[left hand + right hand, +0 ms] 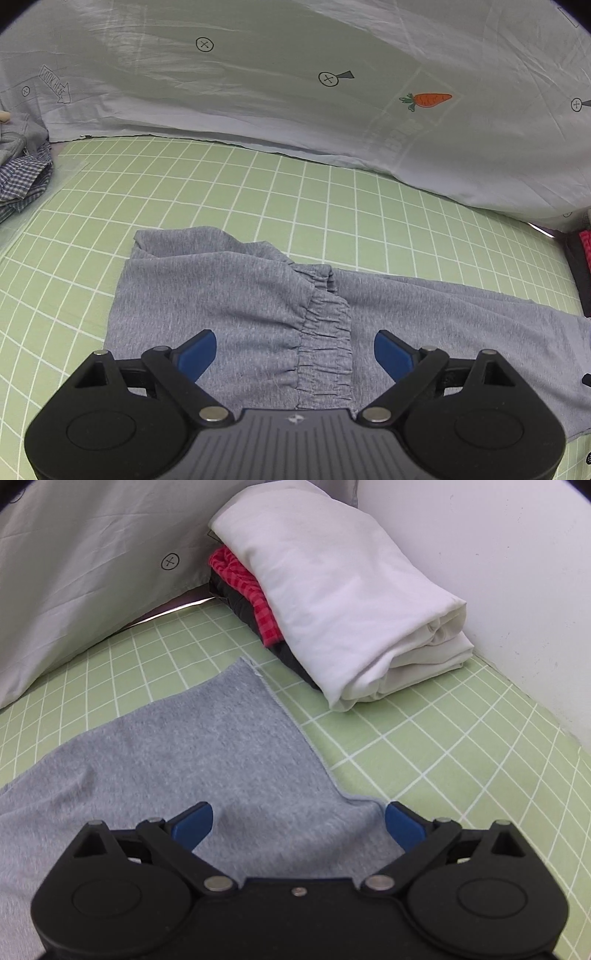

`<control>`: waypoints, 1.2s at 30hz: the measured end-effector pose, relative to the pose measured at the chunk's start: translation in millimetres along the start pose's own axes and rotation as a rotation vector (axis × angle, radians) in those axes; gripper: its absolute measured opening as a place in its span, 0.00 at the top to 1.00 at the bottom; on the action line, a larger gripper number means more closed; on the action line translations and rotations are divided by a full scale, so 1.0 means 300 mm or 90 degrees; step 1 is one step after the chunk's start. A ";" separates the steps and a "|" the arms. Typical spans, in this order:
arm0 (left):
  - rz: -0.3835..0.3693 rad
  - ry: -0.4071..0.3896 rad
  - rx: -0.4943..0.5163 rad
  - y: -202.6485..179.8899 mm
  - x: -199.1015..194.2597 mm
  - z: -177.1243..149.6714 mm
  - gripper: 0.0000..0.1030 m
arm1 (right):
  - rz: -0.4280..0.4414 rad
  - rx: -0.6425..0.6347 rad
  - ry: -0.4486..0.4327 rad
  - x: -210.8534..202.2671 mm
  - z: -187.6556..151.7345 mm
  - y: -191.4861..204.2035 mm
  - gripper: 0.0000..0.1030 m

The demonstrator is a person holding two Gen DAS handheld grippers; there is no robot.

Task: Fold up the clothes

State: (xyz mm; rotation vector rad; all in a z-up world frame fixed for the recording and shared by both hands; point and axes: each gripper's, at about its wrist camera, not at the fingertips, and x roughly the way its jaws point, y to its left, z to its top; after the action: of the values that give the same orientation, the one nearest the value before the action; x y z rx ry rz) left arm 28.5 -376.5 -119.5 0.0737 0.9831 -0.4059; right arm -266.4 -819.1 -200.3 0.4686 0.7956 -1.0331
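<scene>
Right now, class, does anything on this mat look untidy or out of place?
Yes. The grey trousers lie folded unevenly, and a checked garment sits crumpled at the mat's left edge.

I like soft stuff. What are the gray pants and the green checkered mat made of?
Gray pants: probably soft knit jersey; flecked, matte, with a puckered stretchy waistband. Green mat: likely smooth plastic or rubber, flat with printed white grid lines.

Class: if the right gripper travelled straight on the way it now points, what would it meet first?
Most likely the grey garment lying under the open right gripper; farther on sits the folded white cloth, though depth is unclear.
</scene>
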 end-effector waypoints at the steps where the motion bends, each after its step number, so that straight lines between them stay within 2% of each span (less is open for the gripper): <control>1: 0.006 0.001 0.001 0.000 0.000 0.001 0.10 | 0.006 0.001 0.003 0.017 0.005 -0.009 0.02; 7: 0.035 0.011 0.007 -0.004 0.006 -0.001 0.10 | 0.036 -0.007 0.010 0.049 0.005 -0.011 0.02; 10: 0.038 0.011 0.009 -0.003 0.010 -0.003 0.10 | 0.051 -0.013 0.011 0.057 0.003 -0.007 0.13; 12: 0.041 0.010 0.010 -0.003 0.013 -0.004 0.10 | 0.062 -0.026 0.008 0.043 0.004 0.005 0.26; 13: 0.042 0.010 0.010 -0.002 0.014 -0.005 0.10 | 0.065 -0.034 0.004 0.029 0.007 0.016 0.42; 15: 0.050 0.014 0.005 0.002 0.013 -0.004 0.10 | 0.071 -0.050 -0.004 0.002 0.013 0.037 0.82; 16: 0.052 0.011 0.001 0.007 0.006 -0.003 0.10 | 0.074 -0.057 -0.008 -0.011 0.016 0.047 0.87; 26: 0.043 -0.034 -0.095 0.182 -0.133 -0.051 0.10 | 0.107 -0.139 -0.059 -0.174 0.029 0.178 0.89; 32: 0.034 -0.039 -0.115 0.305 -0.188 -0.079 0.10 | 0.146 -0.180 -0.097 -0.320 -0.052 0.378 0.89; 36: 0.032 -0.038 -0.107 0.396 -0.207 -0.092 0.10 | 0.185 -0.212 -0.098 -0.398 -0.181 0.564 0.89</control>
State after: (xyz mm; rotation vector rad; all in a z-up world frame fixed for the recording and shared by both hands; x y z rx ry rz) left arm 19.9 -241.5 -98.2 -0.0649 0.9514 -0.2778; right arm -168.1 -636.7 -145.8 0.2069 0.7199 -0.6430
